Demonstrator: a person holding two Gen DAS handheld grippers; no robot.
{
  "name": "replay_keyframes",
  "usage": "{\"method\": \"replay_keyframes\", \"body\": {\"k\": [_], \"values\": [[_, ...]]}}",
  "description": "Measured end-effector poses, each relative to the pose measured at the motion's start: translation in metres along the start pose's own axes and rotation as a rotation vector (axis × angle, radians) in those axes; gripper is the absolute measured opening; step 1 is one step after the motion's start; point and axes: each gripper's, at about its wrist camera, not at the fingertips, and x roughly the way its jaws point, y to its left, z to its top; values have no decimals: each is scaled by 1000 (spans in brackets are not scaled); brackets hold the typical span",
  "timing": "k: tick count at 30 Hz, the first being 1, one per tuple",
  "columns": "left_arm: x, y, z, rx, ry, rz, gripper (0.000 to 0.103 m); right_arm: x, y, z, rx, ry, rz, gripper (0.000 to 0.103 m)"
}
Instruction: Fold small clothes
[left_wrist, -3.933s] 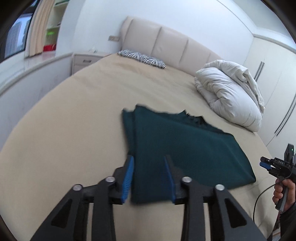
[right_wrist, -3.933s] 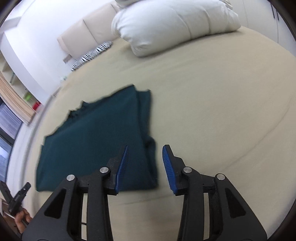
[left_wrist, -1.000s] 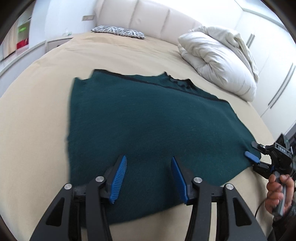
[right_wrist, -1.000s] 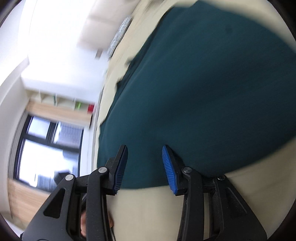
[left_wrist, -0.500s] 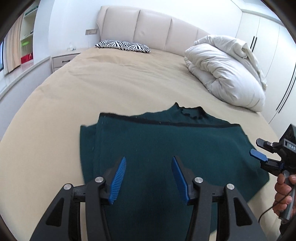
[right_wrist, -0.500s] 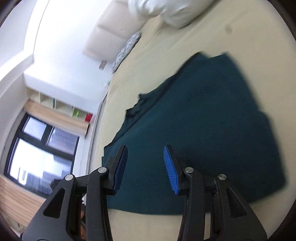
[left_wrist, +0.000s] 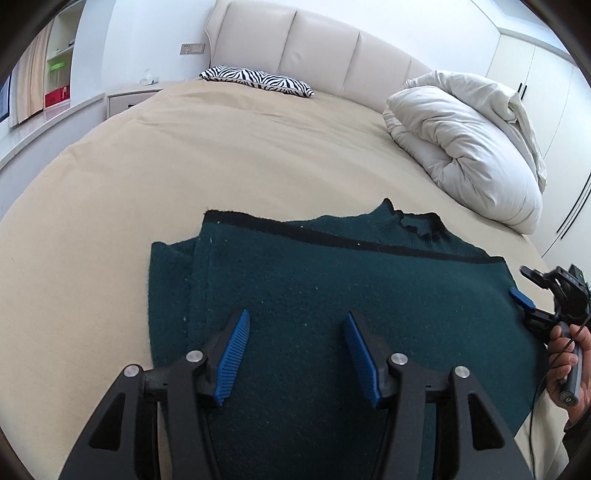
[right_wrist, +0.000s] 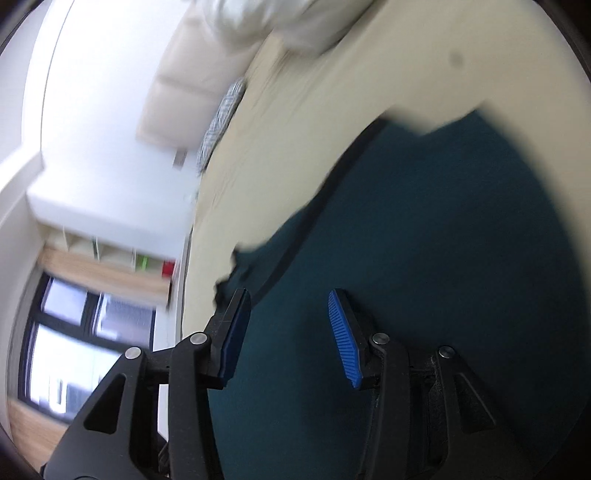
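Observation:
A dark green sweater (left_wrist: 351, 288) lies flat on the beige bed (left_wrist: 184, 166), its collar toward the headboard and its left side folded over. My left gripper (left_wrist: 296, 314) hovers open above the sweater's near half, nothing between its blue pads. At the sweater's right edge my right gripper (left_wrist: 526, 286) stands open, held by a hand (left_wrist: 565, 362). The blurred right wrist view shows the right gripper (right_wrist: 287, 293) open over the sweater (right_wrist: 424, 258), close to the collar edge.
A bundled white duvet (left_wrist: 465, 147) sits at the bed's right side. A zebra pillow (left_wrist: 258, 79) lies by the padded headboard. A nightstand (left_wrist: 129, 99) and shelves stand at the left, wardrobe doors (left_wrist: 546, 74) at the right. A cable hangs below the hand.
Both grippers have shifted across the sweater. The right one has swept quickly sideways and now sits closer to the collar edge, blurring its view. Neither has taken hold of the cloth.

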Motion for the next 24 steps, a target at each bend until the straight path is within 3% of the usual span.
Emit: {"method": "replay_keyframes", "body": {"k": [2,3,5,7,12,17,21,23,24], "values": [[0,-2,0,7,-3,5,57,-24,-14,14,24,-64,-27,38],[0,-2,0,9,-4,5,57,-39,-17,19,21,-111,-85,45],[-1,-3,1,9,-4,9,57,-69,-27,24,38,-178,-109,48],[-7,-8,2,4,-9,20,57,-85,-33,25,37,-174,-115,50],[-28,-33,-6,-5,-32,-53,57,-101,-30,12,-134,-38,-235,50],[-31,-66,-18,17,10,-136,59,-73,-31,9,-119,41,-202,50],[-21,-76,-23,13,44,-152,59,-47,-19,6,-127,142,-176,50],[-15,-75,-25,-5,63,-155,60,-89,-25,-4,-156,185,-202,50],[-12,-73,-26,-13,70,-159,60,-86,-23,-4,-154,197,-205,50]]}}
